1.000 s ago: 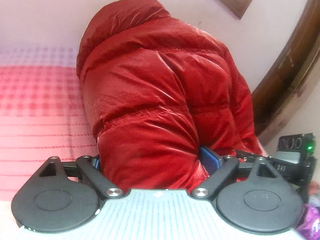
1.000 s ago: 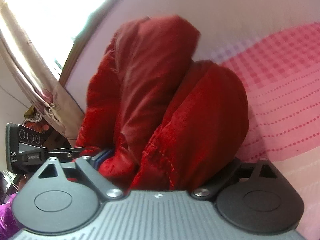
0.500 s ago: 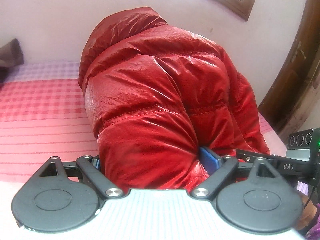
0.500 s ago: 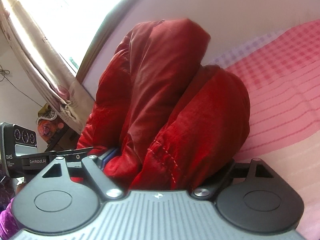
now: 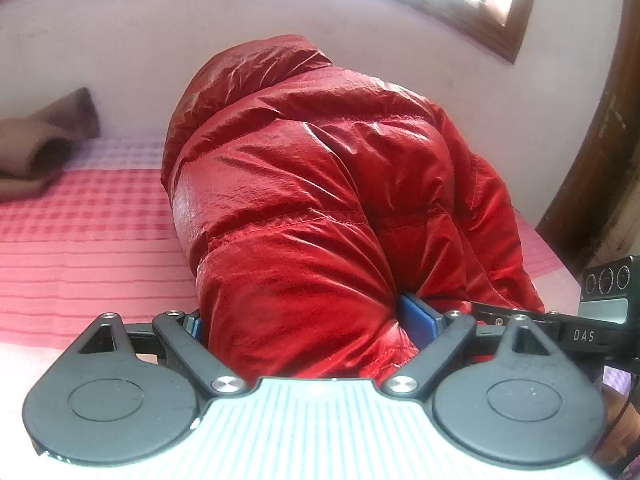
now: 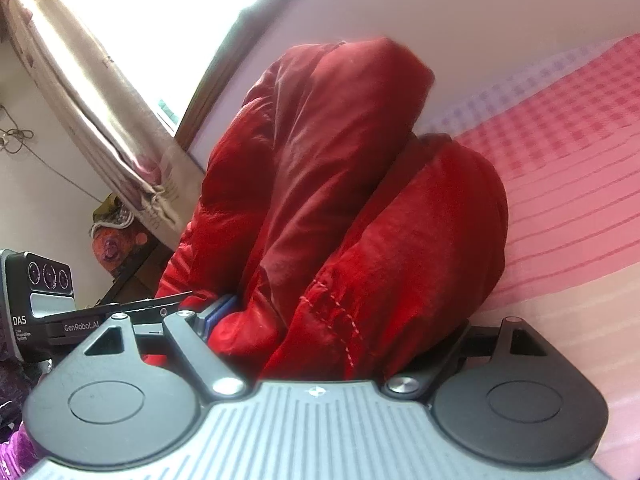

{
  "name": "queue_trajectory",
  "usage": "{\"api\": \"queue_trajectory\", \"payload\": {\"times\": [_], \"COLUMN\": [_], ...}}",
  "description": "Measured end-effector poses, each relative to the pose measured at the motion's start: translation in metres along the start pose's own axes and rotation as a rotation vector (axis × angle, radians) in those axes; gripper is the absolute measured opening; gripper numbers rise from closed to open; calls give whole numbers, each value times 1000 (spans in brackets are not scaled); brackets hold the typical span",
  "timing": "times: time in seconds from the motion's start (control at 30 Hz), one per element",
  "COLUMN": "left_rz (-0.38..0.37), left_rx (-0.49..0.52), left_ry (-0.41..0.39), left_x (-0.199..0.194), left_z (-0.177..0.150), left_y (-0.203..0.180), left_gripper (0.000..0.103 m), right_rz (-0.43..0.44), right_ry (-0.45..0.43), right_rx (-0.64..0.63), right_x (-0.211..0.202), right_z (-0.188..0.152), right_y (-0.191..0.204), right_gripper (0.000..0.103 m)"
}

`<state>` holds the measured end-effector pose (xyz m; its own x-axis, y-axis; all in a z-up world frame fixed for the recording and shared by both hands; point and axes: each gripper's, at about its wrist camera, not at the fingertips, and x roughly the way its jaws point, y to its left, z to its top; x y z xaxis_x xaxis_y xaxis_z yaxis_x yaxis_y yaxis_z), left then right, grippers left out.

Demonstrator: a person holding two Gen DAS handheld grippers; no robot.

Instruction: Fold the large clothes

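Note:
A puffy red jacket (image 5: 320, 184), bunched into a thick bundle, rises from the pink bed in front of both cameras. My left gripper (image 5: 308, 322) has its blue pads (image 5: 418, 320) set wide apart and pressed into the jacket's near end. In the right wrist view the jacket (image 6: 320, 184) shows two thick folds side by side. My right gripper (image 6: 340, 324) is clamped on them, its left blue pad (image 6: 218, 316) showing and its right finger buried under fabric. Each gripper's body shows at the edge of the other's view, right gripper (image 5: 600, 300) and left gripper (image 6: 48, 300).
The bed wears a pink checked and striped cover (image 5: 80, 220). A brown folded cloth (image 5: 36, 148) lies at the far left by the pale wall. A window (image 5: 480, 0) and a dark wooden frame (image 5: 592, 160) stand at the right. A beige curtain (image 6: 92, 100) hangs by the window.
Both grippers moved across the bed with the jacket still between their pads. The left view tipped up, so the brown cloth and more of the window came into sight.

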<state>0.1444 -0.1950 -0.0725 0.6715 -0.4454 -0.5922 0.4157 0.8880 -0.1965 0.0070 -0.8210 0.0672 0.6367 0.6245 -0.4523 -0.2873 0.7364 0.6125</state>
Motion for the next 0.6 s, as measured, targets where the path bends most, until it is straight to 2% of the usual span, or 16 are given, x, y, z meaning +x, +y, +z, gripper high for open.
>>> {"api": "queue_trajectory", "payload": {"times": [0.23, 0.6], "left_rz": [54, 156], "left_rx": [-33, -104], "left_ry": [-28, -79], "left_x": [-11, -37], "left_z": [-3, -7], "left_y": [3, 12], "left_gripper": [88, 87], "right_rz": [43, 143], "right_ry": [27, 78], "right_rx": [-16, -72], "right_x": [26, 90], "right_z": [-3, 0], "right_y": [24, 74], "right_gripper": [85, 84]}}
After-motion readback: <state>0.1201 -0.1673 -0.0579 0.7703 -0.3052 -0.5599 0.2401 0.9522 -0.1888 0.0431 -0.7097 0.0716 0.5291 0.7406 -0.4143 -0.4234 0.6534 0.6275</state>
